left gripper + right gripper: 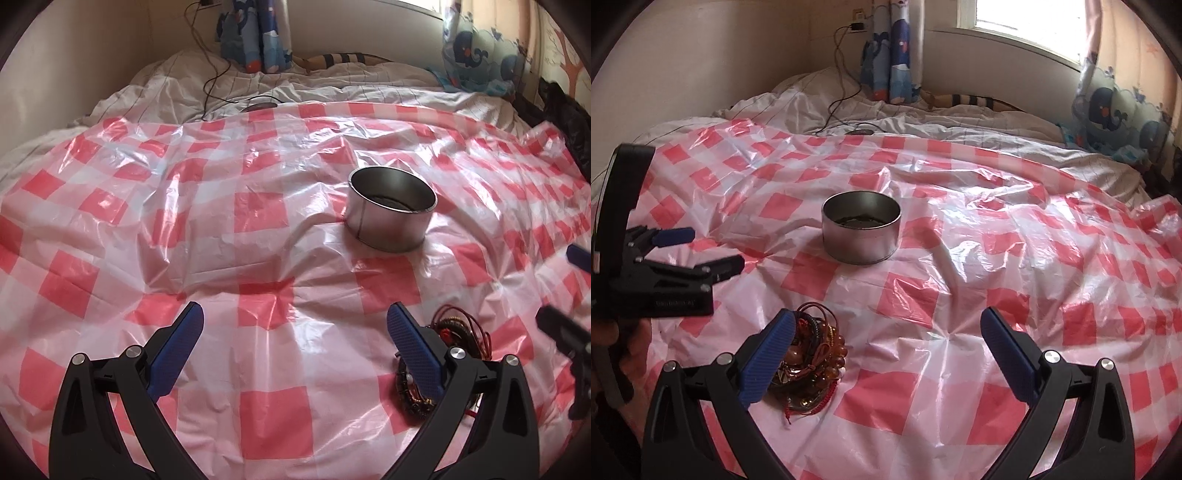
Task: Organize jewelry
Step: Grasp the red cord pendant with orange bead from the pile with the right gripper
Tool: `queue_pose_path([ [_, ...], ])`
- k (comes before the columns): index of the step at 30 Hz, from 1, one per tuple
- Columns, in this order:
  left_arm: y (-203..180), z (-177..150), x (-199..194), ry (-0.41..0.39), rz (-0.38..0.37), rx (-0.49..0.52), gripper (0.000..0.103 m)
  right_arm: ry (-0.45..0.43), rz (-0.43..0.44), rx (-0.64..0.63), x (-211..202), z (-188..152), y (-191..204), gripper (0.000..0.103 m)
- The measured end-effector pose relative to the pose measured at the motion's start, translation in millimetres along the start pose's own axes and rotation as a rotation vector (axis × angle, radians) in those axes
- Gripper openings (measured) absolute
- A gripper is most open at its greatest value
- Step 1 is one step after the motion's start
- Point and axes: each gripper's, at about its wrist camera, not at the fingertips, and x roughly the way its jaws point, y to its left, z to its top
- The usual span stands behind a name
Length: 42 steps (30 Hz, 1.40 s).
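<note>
A pile of bracelets (812, 363), amber beads with red and dark cords, lies on the red-and-white checked plastic sheet (960, 258). In the left wrist view the pile (458, 332) sits partly behind my left gripper's right finger. A round metal tin (861, 232) stands open farther back; it also shows in the left wrist view (391, 208), with something dark at its bottom. My left gripper (295, 325) is open and empty. My right gripper (886, 332) is open and empty, its left finger just in front of the pile.
The sheet covers a bed with rumpled white bedding (923, 122). A black cable (842, 74) runs from a wall socket onto the bed. Whale-print curtains (890, 55) hang at the back and right. The left gripper (665, 266) shows at the left edge of the right wrist view.
</note>
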Motion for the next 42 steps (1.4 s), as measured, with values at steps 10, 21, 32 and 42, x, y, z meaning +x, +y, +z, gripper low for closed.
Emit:
queue_pose_path([
  [10,6,-12,20,0.048,-0.079,-0.014,0.096,0.112,0.231,-0.071,54,-7,9,0.058],
  [21,4,-12,21,0.032,-0.084,-0.025,0.095,0.170,0.393,0.014,76,-9,6,0.010],
  [32,-13,-23,14,0.039,-0.134,0.070,0.095,0.046,0.410,0.146,49,3,-21,0.002],
  [42,-36,-31,8,0.040,-0.333,0.146,0.095,-0.034,0.359,0.271,41,5,-54,0.002],
])
